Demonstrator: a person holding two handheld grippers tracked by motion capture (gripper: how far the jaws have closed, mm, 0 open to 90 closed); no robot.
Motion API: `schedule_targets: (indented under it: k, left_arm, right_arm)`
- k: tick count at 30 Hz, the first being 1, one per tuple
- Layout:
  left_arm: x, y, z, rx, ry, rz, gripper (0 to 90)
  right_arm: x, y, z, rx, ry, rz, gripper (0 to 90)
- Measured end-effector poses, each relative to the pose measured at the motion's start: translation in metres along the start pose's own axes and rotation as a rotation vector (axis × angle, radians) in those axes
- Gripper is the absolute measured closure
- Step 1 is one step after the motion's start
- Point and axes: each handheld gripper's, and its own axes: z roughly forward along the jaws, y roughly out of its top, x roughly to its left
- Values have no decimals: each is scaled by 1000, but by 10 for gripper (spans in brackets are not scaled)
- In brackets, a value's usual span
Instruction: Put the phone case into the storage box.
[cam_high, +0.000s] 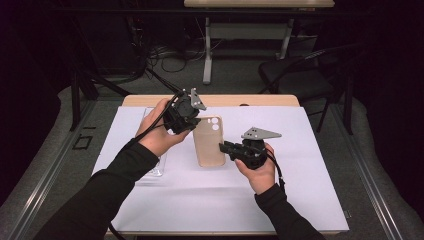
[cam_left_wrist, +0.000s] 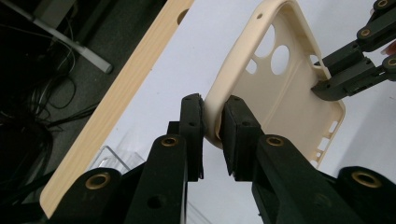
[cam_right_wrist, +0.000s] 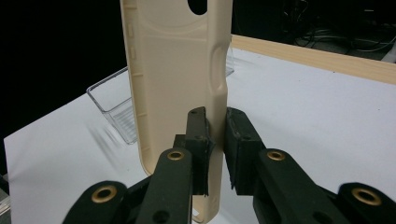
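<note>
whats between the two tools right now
The beige phone case spans between them. The left tool pinches one edge, the right tool the opposite edge, seen in the high view.

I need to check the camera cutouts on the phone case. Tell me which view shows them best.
The left gripper view: the beige phone case shows its hollow inside with the round cutouts clear, as the left gripper pinches its rim. The high view shows them small; the right gripper view catches one cutout at the top edge.
</note>
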Motion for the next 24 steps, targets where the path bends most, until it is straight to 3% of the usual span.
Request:
schedule_targets:
  k: [24]
  left_arm:
    - [3,-5,6,-62,-11,76,794]
  right_arm:
    - [-3,-1,-1,-14,-13,7,741]
